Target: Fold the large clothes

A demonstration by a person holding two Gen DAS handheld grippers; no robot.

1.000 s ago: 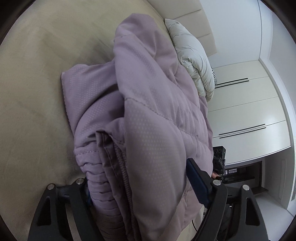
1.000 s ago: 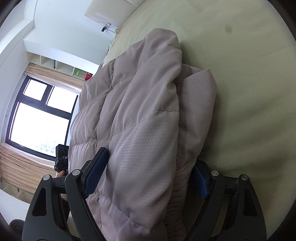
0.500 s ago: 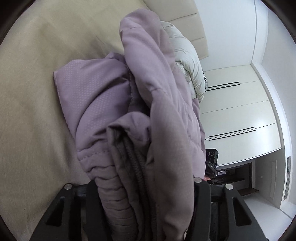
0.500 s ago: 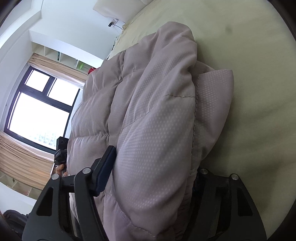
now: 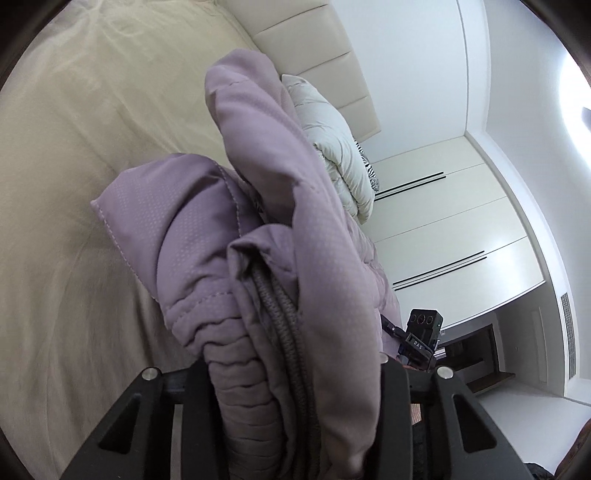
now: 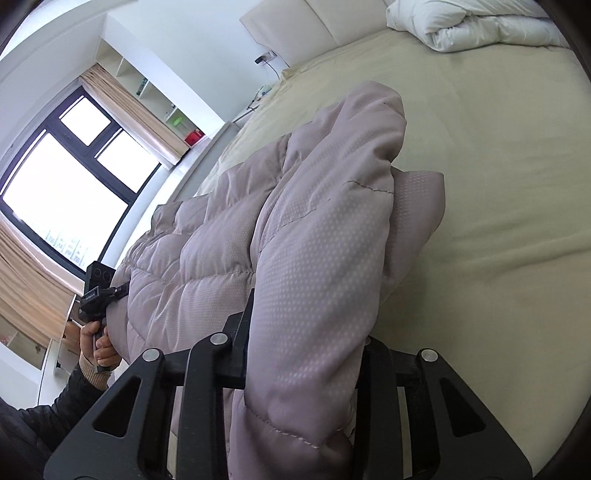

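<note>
A mauve quilted puffer jacket [image 5: 258, 184] lies bunched and partly lifted over the beige bed [image 5: 74, 184]. My left gripper [image 5: 295, 369] has the ribbed hem and zipper edge squeezed between its black fingers, and its jaws are closing on the fabric. In the right wrist view the same jacket [image 6: 314, 240] drapes over my right gripper [image 6: 306, 343]. A thick quilted fold is pinched there, and those jaws are closing too. The pads of both grippers are hidden by cloth.
The bed sheet [image 6: 498, 184] spreads out beyond the jacket. A white duvet [image 6: 461, 26] lies near the headboard. White wardrobe doors [image 5: 443, 229] stand past the bed. A window [image 6: 55, 184] with curtains fills one side. A person's hand [image 6: 99, 347] grips the other handle.
Both grippers have narrowed onto the jacket and risen, lifting its edges off the bed. More of the room and headboard shows now in both views.
</note>
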